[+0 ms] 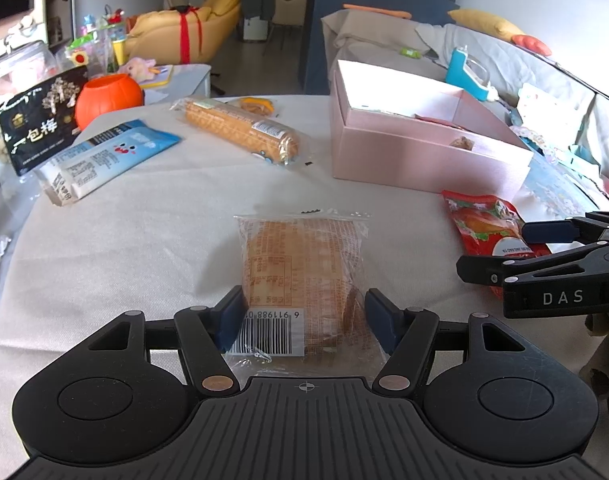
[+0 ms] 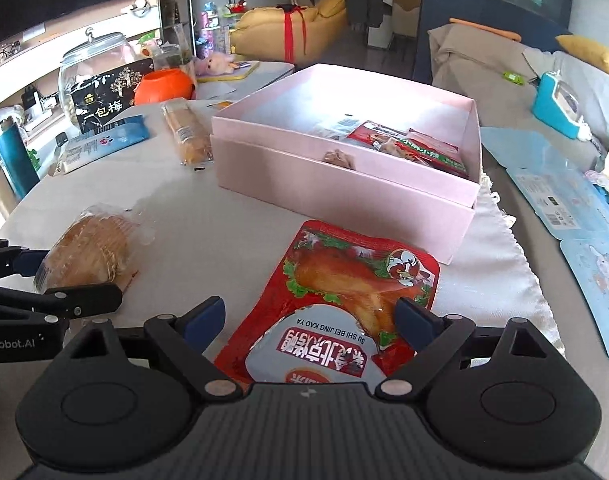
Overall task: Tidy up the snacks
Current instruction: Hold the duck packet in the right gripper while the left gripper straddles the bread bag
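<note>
Tabletop (image 1: pixel 144 240), both grippers (image 1: pixel 300 316) angled downward

Outside the pink box (image 2: pixel 344 188): two bread packets (image 1: pixel 302 280) (image 1: pixel 240 130), one red duck packet (image 2: pixel 344 300), one blue packet (image 1: pixel 104 156).

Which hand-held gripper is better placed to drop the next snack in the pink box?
Right. The right hand-held gripper straddles the red packet, which lies beside the pink box; the bread lies farther off.
</note>
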Action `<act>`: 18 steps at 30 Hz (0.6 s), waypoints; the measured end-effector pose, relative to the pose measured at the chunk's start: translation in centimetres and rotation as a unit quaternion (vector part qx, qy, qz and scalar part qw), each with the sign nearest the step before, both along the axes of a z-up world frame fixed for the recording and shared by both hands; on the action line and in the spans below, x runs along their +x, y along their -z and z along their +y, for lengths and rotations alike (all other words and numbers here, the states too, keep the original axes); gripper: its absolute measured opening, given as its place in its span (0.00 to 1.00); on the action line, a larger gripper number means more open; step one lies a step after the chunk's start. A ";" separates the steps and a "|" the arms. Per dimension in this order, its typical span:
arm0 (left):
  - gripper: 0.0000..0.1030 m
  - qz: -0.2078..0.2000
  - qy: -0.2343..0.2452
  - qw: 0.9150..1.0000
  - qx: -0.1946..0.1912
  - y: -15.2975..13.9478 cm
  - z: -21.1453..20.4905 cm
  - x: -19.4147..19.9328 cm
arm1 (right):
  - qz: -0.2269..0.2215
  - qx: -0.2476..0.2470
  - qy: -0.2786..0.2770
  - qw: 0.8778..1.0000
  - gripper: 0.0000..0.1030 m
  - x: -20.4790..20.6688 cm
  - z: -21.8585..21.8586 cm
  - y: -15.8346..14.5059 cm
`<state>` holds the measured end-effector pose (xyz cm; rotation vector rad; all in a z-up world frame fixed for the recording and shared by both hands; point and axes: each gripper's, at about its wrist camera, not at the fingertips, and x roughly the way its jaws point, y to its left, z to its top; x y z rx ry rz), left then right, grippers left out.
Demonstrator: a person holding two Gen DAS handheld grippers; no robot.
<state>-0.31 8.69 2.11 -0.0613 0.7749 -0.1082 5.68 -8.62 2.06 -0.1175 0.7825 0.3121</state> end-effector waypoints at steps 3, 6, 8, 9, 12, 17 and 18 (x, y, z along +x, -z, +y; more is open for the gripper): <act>0.68 -0.001 0.000 1.000 0.000 0.0 0.0 0.0 | 0.001 -0.004 0.001 1.000 0.90 0.0 -0.1 0.3; 0.68 -0.001 0.000 1.000 0.001 0.0 -0.1 -0.1 | 0.001 -0.002 0.000 1.000 0.90 0.0 -0.3 0.3; 0.68 -0.001 -0.001 1.000 0.002 0.0 -0.1 -0.1 | 0.001 -0.002 0.000 1.000 0.90 -0.1 -0.5 0.3; 0.68 -0.001 -0.001 1.000 0.001 0.0 -0.1 -0.1 | 0.000 -0.003 0.000 1.000 0.90 -0.1 -0.6 0.3; 0.68 -0.001 -0.001 1.000 0.001 0.0 -0.1 -0.1 | -0.001 -0.005 -0.001 1.000 0.90 -0.3 -0.8 0.3; 0.68 -0.001 -0.001 1.000 0.001 0.0 -0.1 -0.1 | -0.001 -0.007 -0.003 1.000 0.90 -0.4 -0.9 0.3; 0.68 0.000 -0.001 1.000 0.000 0.0 -0.1 -0.1 | -0.001 -0.008 -0.004 1.000 0.90 -0.3 -0.9 0.3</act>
